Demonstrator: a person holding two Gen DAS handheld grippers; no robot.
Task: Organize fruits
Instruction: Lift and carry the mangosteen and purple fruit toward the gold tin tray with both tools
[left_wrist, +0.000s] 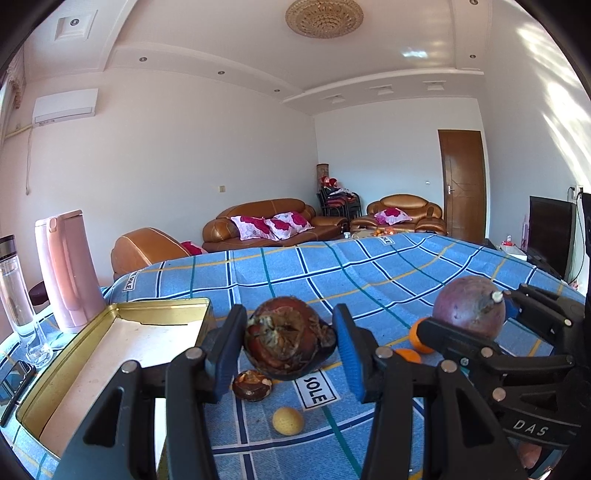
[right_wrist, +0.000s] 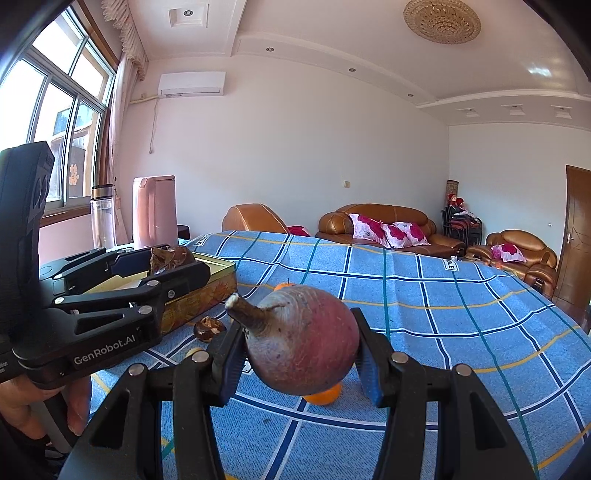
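Observation:
My left gripper (left_wrist: 290, 350) is shut on a dark brown, dried-looking round fruit (left_wrist: 290, 343), held above the blue checked tablecloth just right of an open gold tin box (left_wrist: 110, 350). My right gripper (right_wrist: 301, 354) is shut on a purple-red round fruit with a stub stem (right_wrist: 303, 343). In the left wrist view the right gripper (left_wrist: 471, 310) and its purple fruit (left_wrist: 469, 308) appear at the right. In the right wrist view the left gripper (right_wrist: 173, 260) holds the brown fruit (right_wrist: 170, 258) over the tin box (right_wrist: 207, 291).
On the cloth lie a second brown fruit (left_wrist: 252, 385), a small yellow fruit (left_wrist: 288, 420) and oranges (left_wrist: 419, 336) (right_wrist: 323, 397). A pink kettle (left_wrist: 68, 273) and a glass bottle (left_wrist: 16, 291) stand left of the tin. A person's hand (right_wrist: 22, 406) grips the left handle.

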